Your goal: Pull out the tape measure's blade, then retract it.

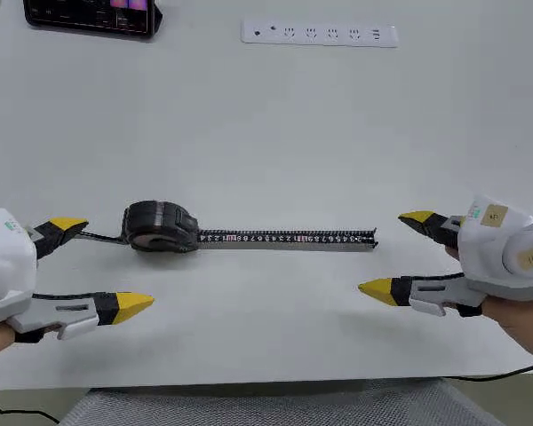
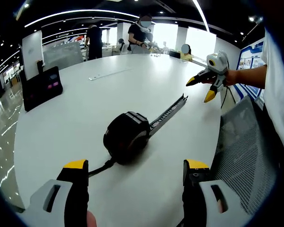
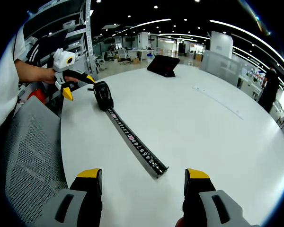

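1. The left gripper (image 1: 114,264) hovers over the left end of the counter (image 1: 266,133). Its jaws are wide apart and hold nothing. The upper jaw tip is just beside the strap (image 1: 99,236) trailing from the case, though I cannot tell if it touches.
2. The case (image 1: 160,228) rests on the counter just right of that gripper. In the left gripper view it sits ahead of the jaws and between their lines, with neither jaw on it.
3. The blade (image 1: 284,238) runs rightward out of the case. It lies flat on the counter, numbers up, and ends in its hook (image 1: 372,238).
4. The right gripper (image 1: 384,251) hangs just past the hook. Its jaws are spread and empty, and the hook lies near the gap between them but clear of both tips.
5. The pull-out looks done, since the blade lies extended with nothing holding it; retraction looks to be the step in hand.
6. The next move likely calls for the left jaws to steady the case. Whatever holds the blade out must then be released while the right jaws guide the hook back, so it does not whip.
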### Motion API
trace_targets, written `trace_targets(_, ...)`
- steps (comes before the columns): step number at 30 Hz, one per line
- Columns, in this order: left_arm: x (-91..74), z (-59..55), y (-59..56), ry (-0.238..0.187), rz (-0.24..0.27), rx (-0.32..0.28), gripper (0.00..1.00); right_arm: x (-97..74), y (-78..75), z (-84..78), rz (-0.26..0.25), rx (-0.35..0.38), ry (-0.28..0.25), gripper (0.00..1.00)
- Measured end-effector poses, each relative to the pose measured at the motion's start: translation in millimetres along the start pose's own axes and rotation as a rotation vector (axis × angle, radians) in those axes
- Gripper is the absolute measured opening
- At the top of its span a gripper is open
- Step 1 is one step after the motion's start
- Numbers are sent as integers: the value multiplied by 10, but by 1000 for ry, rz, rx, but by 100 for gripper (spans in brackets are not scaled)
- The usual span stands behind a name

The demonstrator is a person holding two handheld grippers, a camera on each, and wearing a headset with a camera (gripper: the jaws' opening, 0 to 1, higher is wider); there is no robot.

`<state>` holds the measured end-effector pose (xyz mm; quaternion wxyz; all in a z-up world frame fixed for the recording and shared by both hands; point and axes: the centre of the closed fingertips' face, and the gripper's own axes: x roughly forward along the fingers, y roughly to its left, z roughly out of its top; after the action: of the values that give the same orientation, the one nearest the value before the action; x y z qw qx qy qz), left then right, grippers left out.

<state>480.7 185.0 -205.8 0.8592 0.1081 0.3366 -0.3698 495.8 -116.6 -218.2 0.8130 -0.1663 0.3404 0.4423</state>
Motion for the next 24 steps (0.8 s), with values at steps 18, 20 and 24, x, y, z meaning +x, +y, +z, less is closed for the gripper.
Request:
trace_targets(18,-89,-53,-152,-57,28,-32,84,-101,143,-37,-52,35,-68,78)
trace_targets(20,-92,-64,-167,-57,32,-26,84,-104,164,-45,-51,46,-79,80)
trace_targets(24,-103,-75,-195,-59,31,-30,86,-118,197,-75,-53,58,-81,82)
